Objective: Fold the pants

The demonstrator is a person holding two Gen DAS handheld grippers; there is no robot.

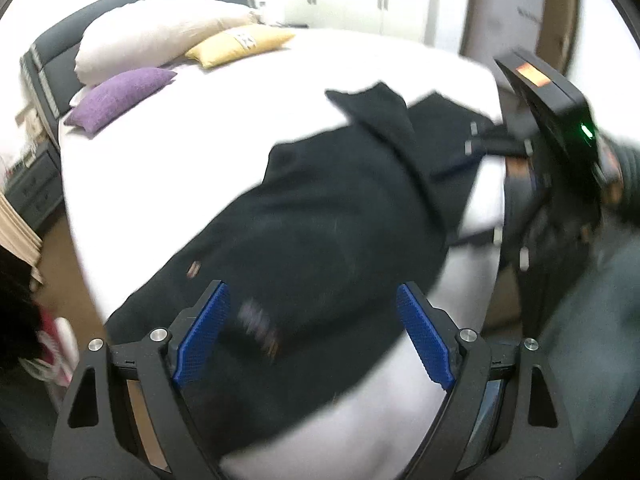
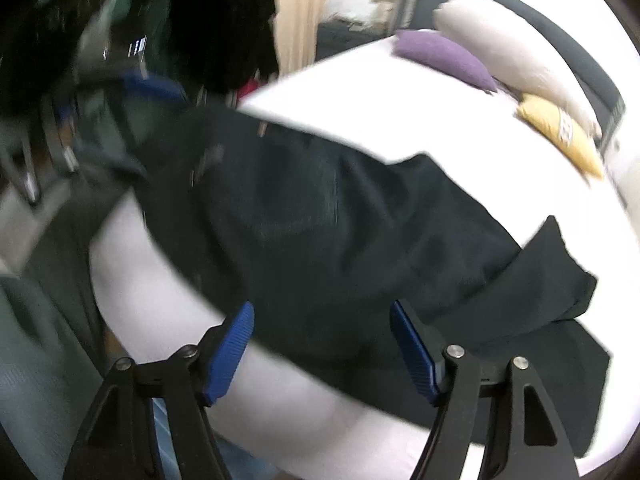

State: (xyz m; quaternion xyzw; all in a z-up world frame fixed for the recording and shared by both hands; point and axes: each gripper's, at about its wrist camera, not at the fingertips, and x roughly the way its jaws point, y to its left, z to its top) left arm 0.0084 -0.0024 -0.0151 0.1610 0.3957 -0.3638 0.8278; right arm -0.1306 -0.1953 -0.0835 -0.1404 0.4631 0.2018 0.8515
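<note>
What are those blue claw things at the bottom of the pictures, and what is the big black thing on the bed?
A person holds a grabbing tool in each hand. Each tool carries a camera looking out along its two blue-padded fingers. One picture is from the left gripper, the other from the right gripper. Both claws are open and hold nothing. The black thing is a pair of pants lying on the bed, which has a white sheet. The job is folding them. Pillows lie by the headboard: a purple pillow, a yellow pillow and a white pillow.

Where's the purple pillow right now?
In the left wrist view, the purple pillow lies upper left on the bed, below the white pillow, beyond the pants.
</note>
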